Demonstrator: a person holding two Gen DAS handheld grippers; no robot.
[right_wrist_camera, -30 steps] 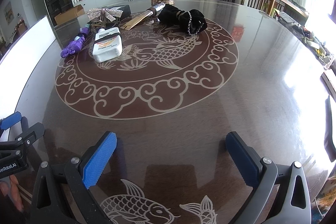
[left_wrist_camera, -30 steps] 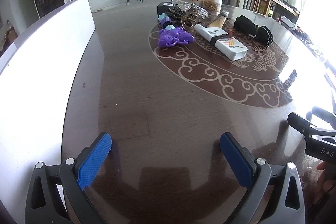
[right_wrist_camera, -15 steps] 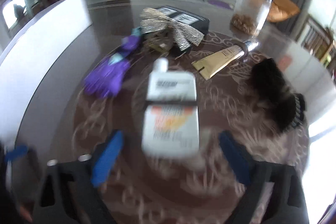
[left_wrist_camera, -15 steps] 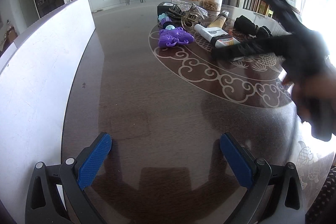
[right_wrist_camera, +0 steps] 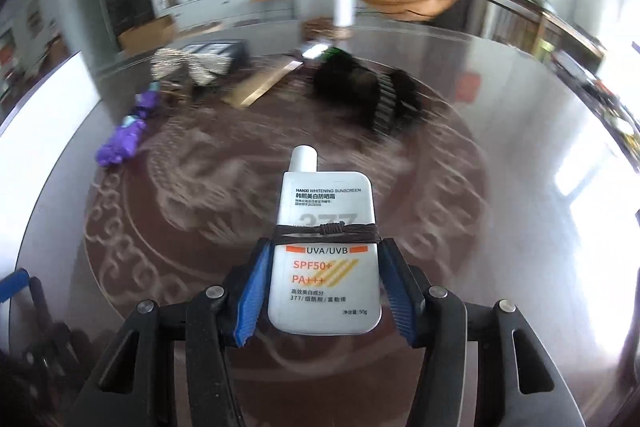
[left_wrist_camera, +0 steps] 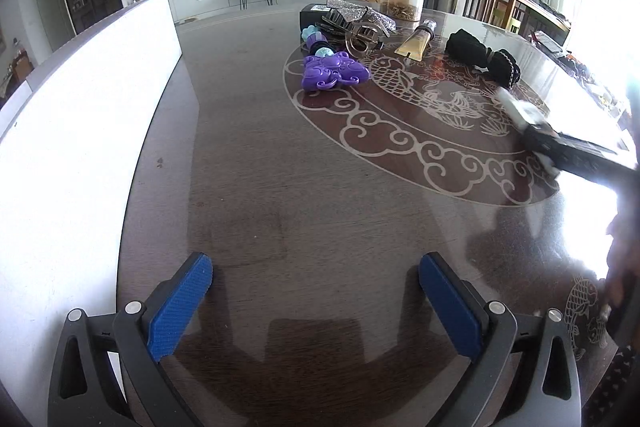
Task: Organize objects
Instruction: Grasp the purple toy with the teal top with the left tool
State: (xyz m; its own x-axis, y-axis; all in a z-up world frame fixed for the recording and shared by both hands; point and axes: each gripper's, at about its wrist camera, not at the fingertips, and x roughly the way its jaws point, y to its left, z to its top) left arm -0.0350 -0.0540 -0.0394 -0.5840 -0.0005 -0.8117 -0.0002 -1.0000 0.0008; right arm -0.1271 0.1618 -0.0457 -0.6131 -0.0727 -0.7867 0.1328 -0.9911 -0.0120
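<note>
Sunscreen bottle (right_wrist_camera: 324, 259) — "SPF50+" (HANXI) label.

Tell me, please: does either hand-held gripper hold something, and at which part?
The right hand-held gripper is closing on the white sunscreen bottle, its pads at the two side edges of the lower body. The left hand-held gripper holds nothing.

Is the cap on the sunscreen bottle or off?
On: the white cap sits atop the sunscreen bottle between the closing right claw pads.

The sunscreen bottle (right_wrist_camera: 324, 255) sits between the right gripper's (right_wrist_camera: 324, 287) closing fingers (right_wrist_camera: 253, 287), above the table (right_wrist_camera: 500, 187).
</note>
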